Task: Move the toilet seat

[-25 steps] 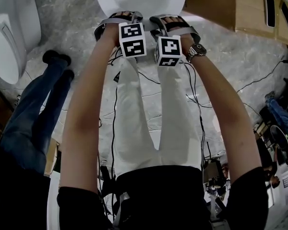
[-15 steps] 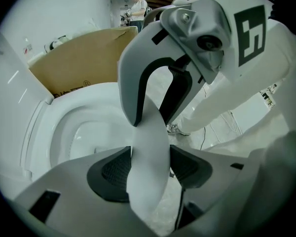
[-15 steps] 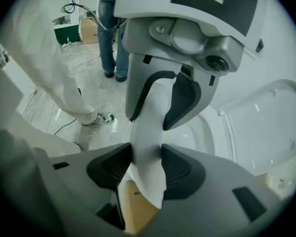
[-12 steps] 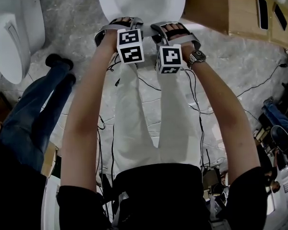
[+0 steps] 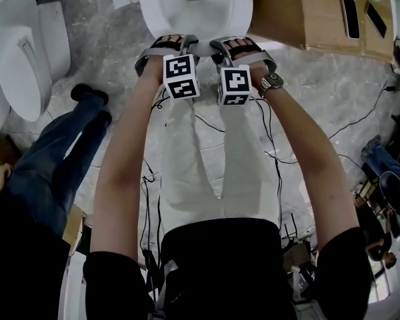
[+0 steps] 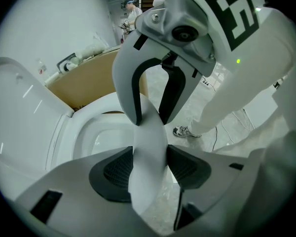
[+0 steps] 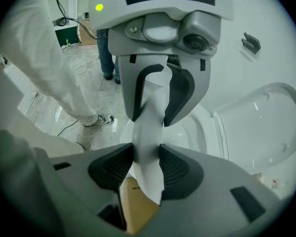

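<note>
1. We are pinching the toilet seat [image 6: 149,132] with both tools. The left gripper [image 6: 150,168] is clamping its front rim, which is running straight through between the pads.
2. The right gripper [image 7: 147,169] is gripping the same rim just beside it. Each tool is showing directly ahead of the other's jaws, with only a short run of seat between them.
3. Both sets of jaws have just been closing with the rim between them, and the pads are now pressing on either face. We judge this is tightening the hold so the smooth plastic is not slipping.
4. We are probably taking the front edge because it is farthest from the hinge and is giving the most leverage. The two grips side by side are keeping the seat from twisting.
5. The bowl [image 6: 96,132] is lying beyond and below the left jaws, apart from the pinched strip. So we are reading the seat as partly raised and the move as under way.
6. The lid [image 7: 266,127] is standing up beyond the right jaws, leaving the seat free to swing towards it.
</note>
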Demonstrator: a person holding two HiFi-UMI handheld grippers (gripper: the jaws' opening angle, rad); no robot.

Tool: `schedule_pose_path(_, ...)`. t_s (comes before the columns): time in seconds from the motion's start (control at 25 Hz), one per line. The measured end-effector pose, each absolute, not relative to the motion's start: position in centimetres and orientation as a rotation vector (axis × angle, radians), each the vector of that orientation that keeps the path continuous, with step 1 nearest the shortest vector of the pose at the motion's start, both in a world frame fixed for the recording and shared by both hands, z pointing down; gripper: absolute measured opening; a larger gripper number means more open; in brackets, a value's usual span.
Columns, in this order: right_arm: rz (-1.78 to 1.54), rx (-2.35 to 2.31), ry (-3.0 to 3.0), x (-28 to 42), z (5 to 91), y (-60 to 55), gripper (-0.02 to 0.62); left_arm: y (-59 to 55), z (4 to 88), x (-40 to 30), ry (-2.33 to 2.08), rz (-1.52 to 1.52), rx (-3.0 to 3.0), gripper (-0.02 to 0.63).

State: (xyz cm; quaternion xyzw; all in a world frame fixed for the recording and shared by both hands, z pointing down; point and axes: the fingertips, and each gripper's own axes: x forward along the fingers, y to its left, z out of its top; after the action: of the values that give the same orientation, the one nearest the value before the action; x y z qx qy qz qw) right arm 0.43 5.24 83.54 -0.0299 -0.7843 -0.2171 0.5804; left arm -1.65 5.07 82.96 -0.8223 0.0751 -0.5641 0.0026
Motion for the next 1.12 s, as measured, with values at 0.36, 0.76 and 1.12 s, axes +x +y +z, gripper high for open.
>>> schedule_pose_path(0.36, -0.502, -0.051, -1.809, 0.3, 80.7, 4.7, 0.164, 4.7, 80.0, -2.3, 0.25, -1.74, -2.522, 0.212)
schedule_pose_path(0.76, -0.501, -0.044, -1.787, 0.3, 78.3, 3.9, 0.156, 3.9, 77.8, -2.6, 0.32, -1.784, -2.413, 0.198)
schedule_pose_path(1.12, -0.473, -0.046, -1.749, 0.0, 76.4, 3.1, 0.15, 3.2, 75.7, -3.0, 0.354, -1.781, -2.405, 0.181)
